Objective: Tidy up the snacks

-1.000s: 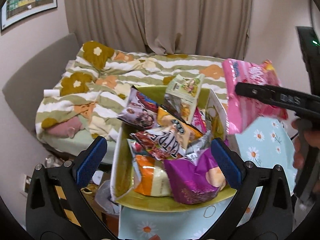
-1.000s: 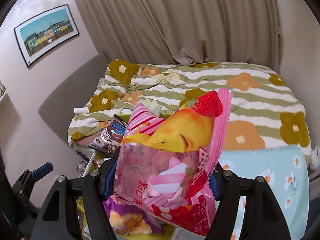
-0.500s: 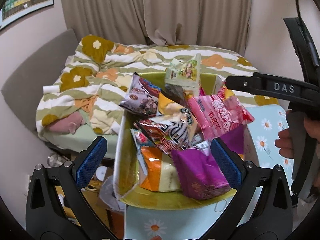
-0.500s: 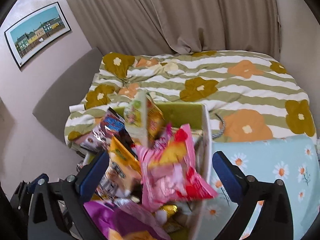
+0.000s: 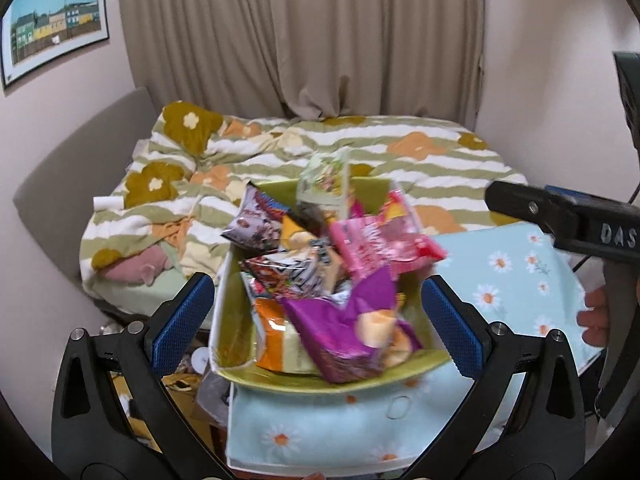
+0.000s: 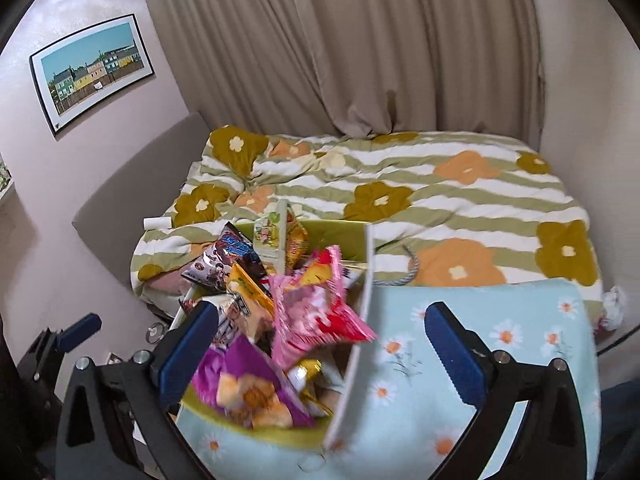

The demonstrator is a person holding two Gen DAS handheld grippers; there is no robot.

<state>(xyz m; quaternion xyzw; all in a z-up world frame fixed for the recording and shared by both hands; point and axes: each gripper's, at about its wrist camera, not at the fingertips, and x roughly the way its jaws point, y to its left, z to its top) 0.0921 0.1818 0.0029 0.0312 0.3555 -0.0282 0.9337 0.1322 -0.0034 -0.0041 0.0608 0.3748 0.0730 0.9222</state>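
A green bin (image 5: pixel 228 320) (image 6: pixel 344 236) stands on the daisy-print cloth, piled with several snack bags. The pink marshmallow bag (image 5: pixel 380 240) (image 6: pixel 316 316) lies on top of the pile at the right side. A purple chip bag (image 5: pixel 344 332) (image 6: pixel 248 388) sits at the front, an orange bag (image 5: pixel 276 340) beside it. My left gripper (image 5: pixel 316 316) is open, its blue pads apart in front of the bin and touching nothing. My right gripper (image 6: pixel 320 352) is open wide, nothing pressed between its pads; its black body (image 5: pixel 560 220) shows at the right of the left wrist view.
A bed with a green-striped flower duvet (image 5: pixel 320 148) (image 6: pixel 440 184) lies behind the bin. Beige curtains (image 6: pixel 360 48) hang at the back. The table with the blue daisy cloth (image 5: pixel 512 264) (image 6: pixel 500 344) extends right. Clutter lies on the floor (image 5: pixel 188 380) at the left.
The right gripper opened and let go of the pink marshmallow bag, which dropped onto the pile in the bin. Both grippers have drawn back from the bin.
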